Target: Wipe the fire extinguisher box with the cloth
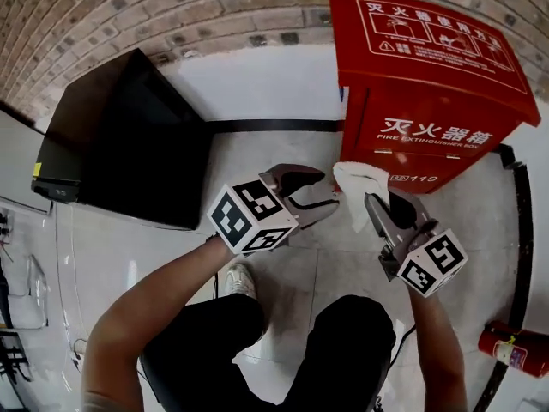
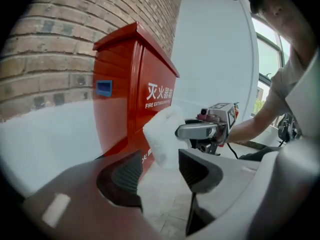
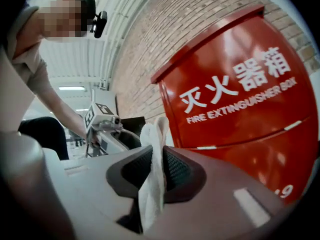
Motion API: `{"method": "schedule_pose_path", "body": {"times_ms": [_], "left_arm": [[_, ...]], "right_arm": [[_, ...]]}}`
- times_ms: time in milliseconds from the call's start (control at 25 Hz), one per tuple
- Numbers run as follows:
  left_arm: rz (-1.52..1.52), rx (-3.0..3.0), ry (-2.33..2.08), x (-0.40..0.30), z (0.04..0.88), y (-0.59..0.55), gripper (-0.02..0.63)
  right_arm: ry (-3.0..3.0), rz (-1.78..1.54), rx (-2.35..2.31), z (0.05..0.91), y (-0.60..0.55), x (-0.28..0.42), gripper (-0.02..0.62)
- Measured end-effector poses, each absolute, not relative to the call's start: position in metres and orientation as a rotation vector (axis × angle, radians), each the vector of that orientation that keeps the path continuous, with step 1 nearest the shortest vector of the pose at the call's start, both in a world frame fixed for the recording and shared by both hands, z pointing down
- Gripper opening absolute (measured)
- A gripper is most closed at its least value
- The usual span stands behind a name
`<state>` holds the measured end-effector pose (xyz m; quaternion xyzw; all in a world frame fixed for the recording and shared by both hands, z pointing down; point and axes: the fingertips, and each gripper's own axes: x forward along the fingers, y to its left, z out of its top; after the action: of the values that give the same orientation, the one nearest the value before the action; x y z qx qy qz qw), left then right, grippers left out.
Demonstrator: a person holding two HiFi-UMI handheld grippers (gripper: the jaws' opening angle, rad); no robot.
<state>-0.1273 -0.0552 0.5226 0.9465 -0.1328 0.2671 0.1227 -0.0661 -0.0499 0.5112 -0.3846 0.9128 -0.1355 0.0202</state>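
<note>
The red fire extinguisher box [image 1: 429, 84] stands against the brick wall at the upper right, its front bearing white lettering [image 3: 240, 99]. A white cloth [image 1: 358, 187] hangs just in front of the box's lower front, apart from it. My right gripper [image 1: 382, 202] is shut on the cloth, which is pinched between its dark pads [image 3: 155, 169] and sticks up past the tips. My left gripper [image 1: 328, 189] sits just left of the cloth, open with nothing between its fingers. In the left gripper view the cloth [image 2: 162, 139] shows beyond the open jaws, before the box [image 2: 135, 84].
A black cabinet [image 1: 129, 144] stands to the left against the brick wall [image 1: 129, 15]. A red extinguisher [image 1: 515, 350] lies on the tiled floor at the lower right. The person's legs and a shoe [image 1: 236, 277] are below the grippers.
</note>
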Motion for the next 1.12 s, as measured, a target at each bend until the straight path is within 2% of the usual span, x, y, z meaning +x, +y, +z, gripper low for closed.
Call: {"method": "schedule_pose_path", "body": {"times_ms": [80,280,320,360,440,680,760,840,920,960,1120], "left_arm": [[0.708,2.786,-0.387,-0.140,0.511,-0.057,0.239],[0.567,2.856,-0.357,-0.164,0.490,-0.055,0.242],[0.562,2.870,-0.364,-0.168,0.488,-0.056,0.238],[0.561,2.881,-0.376,-0.173,0.486,-0.057,0.199],[0.554,2.885,-0.397,-0.183,0.488,-0.059,0.171],[0.445,2.860,-0.391,-0.196,0.493,-0.065,0.170],[0.441,2.866,-0.403,-0.196,0.495,-0.069,0.139],[0.460,2.872,-0.435,-0.198,0.498,-0.075,0.120],[0.485,2.872,-0.491,-0.204,0.499,-0.086,0.118],[0.501,2.871,-0.526,-0.208,0.499,-0.092,0.118],[0.516,2.863,-0.648,-0.218,0.491,-0.122,0.117]], "right_arm": [[2.853,-0.425,-1.013,0.490,-0.051,-0.093,0.078],[2.901,-0.509,-0.665,0.476,-0.052,-0.145,0.078],[2.911,-0.520,-0.641,0.478,-0.054,-0.152,0.078],[2.917,-0.532,-0.632,0.480,-0.056,-0.157,0.078],[2.928,-0.556,-0.630,0.483,-0.062,-0.165,0.080],[2.977,-0.615,-0.632,0.492,-0.073,-0.174,0.080],[2.970,-0.644,-0.655,0.497,-0.078,-0.173,0.084],[2.962,-0.649,-0.724,0.502,-0.085,-0.170,0.110],[2.959,-0.638,-0.833,0.506,-0.092,-0.162,0.181],[2.957,-0.634,-0.886,0.508,-0.095,-0.156,0.196],[2.995,-0.619,-1.040,0.512,-0.096,-0.139,0.189]]}}
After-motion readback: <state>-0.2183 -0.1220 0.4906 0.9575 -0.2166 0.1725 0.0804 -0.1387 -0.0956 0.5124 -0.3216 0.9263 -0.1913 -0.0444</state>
